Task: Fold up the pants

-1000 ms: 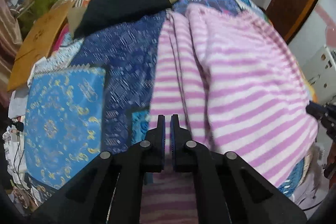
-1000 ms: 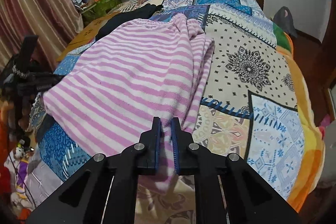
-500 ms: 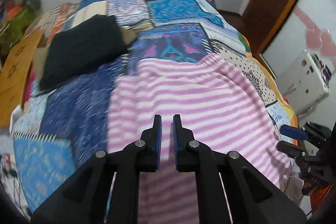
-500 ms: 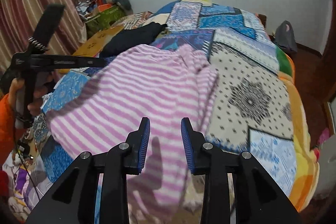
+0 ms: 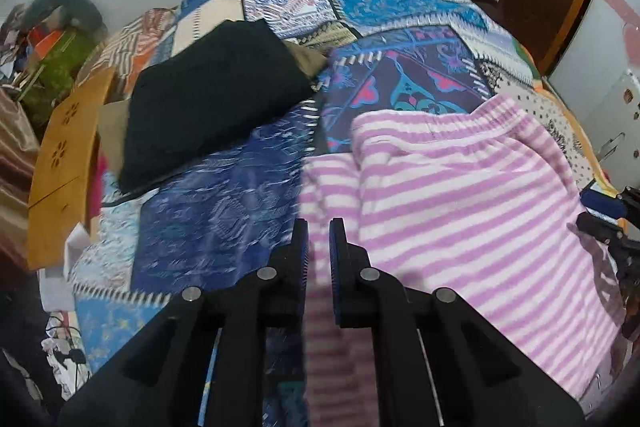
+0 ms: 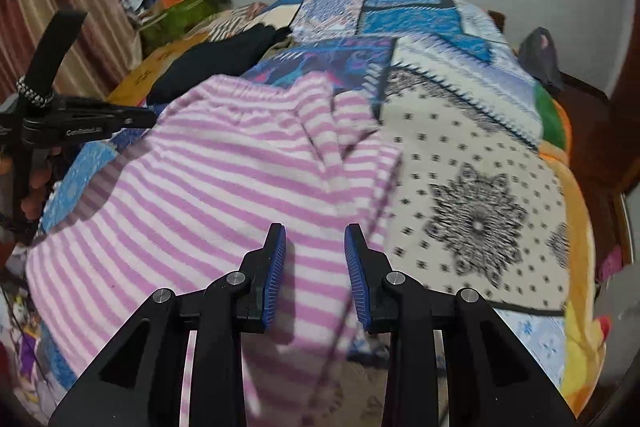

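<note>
My left gripper (image 5: 318, 251) nearly closed above the pants (image 5: 460, 211) on the bed (image 5: 224, 211), empty, my right gripper (image 6: 315, 259) just opened over the pants, holding nothing.

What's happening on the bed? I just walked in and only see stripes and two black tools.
A person is folding pink striped pants on a patchwork bedspread with two handheld grippers. The left gripper, nearly shut, hovers at the pants' left edge. The right gripper has just been opening and has let go. The pants lie folded over, waistband at the far end.
</note>
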Available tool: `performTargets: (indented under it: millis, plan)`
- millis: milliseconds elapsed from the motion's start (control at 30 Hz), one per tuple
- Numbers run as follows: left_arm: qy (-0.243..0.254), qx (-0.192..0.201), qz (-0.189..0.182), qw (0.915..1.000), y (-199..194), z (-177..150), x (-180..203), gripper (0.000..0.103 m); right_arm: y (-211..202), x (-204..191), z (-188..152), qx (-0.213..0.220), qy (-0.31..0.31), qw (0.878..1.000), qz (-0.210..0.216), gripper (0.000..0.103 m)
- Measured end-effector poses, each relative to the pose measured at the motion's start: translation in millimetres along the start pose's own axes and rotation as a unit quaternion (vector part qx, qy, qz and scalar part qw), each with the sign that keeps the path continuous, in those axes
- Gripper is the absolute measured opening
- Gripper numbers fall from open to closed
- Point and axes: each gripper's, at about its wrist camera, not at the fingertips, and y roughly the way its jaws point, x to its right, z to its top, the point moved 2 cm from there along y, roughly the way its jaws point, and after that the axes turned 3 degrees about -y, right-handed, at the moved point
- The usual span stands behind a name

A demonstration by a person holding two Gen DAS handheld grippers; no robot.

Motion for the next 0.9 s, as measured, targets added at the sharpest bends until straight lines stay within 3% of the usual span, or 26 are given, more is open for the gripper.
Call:
performTargets:
  millis: [133, 233, 400, 500, 567, 600, 733, 833, 900]
  plan:
    - [-0.007, 0.011, -0.036, 0.9993, -36.0, -25.4, 0.6, 0.02, -31.9, -21.2, -5.5, 0.008, -0.021, 0.999, 0.025, 0.029]
    - [0.002, 0.017, -0.053, 0.9984, -55.1, -50.5, 16.4, 0.031, -43.1, -41.4, -11.7, 0.011, -0.036, 0.998, 0.046, 0.038]
    - [0.007, 0.01, -0.073, 0.9972, -59.8, -88.7, 46.6, 0.033, -38.2, -68.9, -32.1, -0.011, -0.05, 0.997, 0.066, 0.039]
    - [0.017, 0.006, -0.051, 0.9985, -50.6, -114.9, 52.5, 0.038, -27.6, -72.6, -52.5, -0.034, -0.055, 0.996, 0.053, 0.039]
    - [0.027, 0.033, -0.017, 0.9989, -52.8, -127.9, 47.3, 0.061, -31.6, -69.2, -60.0, -0.027, -0.056, 0.997, 0.051, 0.039]
    - [0.029, 0.04, -0.007, 0.9987, -55.6, -132.1, 41.9, 0.063, -34.7, -66.6, -62.5, -0.027, -0.054, 0.997, 0.05, 0.039]
    - [0.012, 0.036, -0.011, 0.9992, -64.1, -139.2, 20.0, 0.064, -48.7, -49.7, -71.5, -0.029, -0.053, 0.998, 0.024, 0.043]
    - [0.028, 0.034, 0.063, 0.997, -68.4, -144.0, 4.4, 0.061, -57.2, -34.1, -80.3, -0.034, -0.042, 0.999, 0.005, 0.051]
    - [0.011, 0.012, 0.067, 0.9976, -68.5, -150.4, -14.2, 0.058, -62.6, -27.7, -82.8, -0.034, -0.031, 0.999, 0.001, 0.051]
